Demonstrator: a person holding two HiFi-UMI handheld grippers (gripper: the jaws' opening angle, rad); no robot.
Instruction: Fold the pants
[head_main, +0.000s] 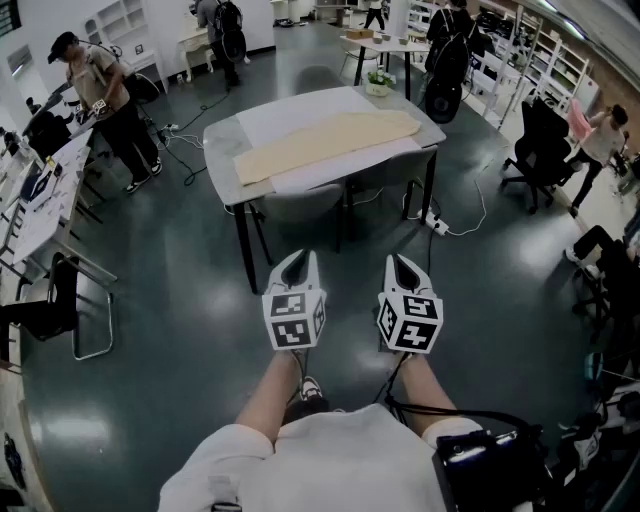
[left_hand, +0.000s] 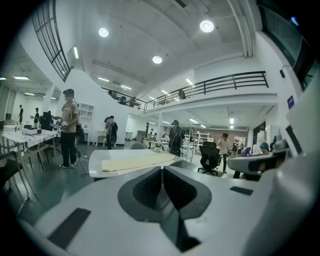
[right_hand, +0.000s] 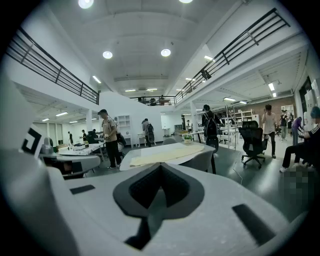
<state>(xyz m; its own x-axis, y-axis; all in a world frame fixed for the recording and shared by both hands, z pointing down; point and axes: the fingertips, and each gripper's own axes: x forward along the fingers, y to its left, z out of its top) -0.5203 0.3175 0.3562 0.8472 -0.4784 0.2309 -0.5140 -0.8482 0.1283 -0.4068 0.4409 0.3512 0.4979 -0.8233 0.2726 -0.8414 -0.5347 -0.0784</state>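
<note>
Cream pants (head_main: 330, 142) lie spread flat along the worktop (head_main: 222, 135), straight ahead of both tools and well apart from them. The left tool (head_main: 298, 258) and right tool (head_main: 402, 262) hover side by side above the floor (head_main: 150, 300), jaws closed, gripping nothing.

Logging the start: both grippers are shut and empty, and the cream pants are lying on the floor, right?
Not quite: the cream pants lie spread on the table, not the floor, as the head view shows. The left gripper and right gripper are shut and empty.
</note>
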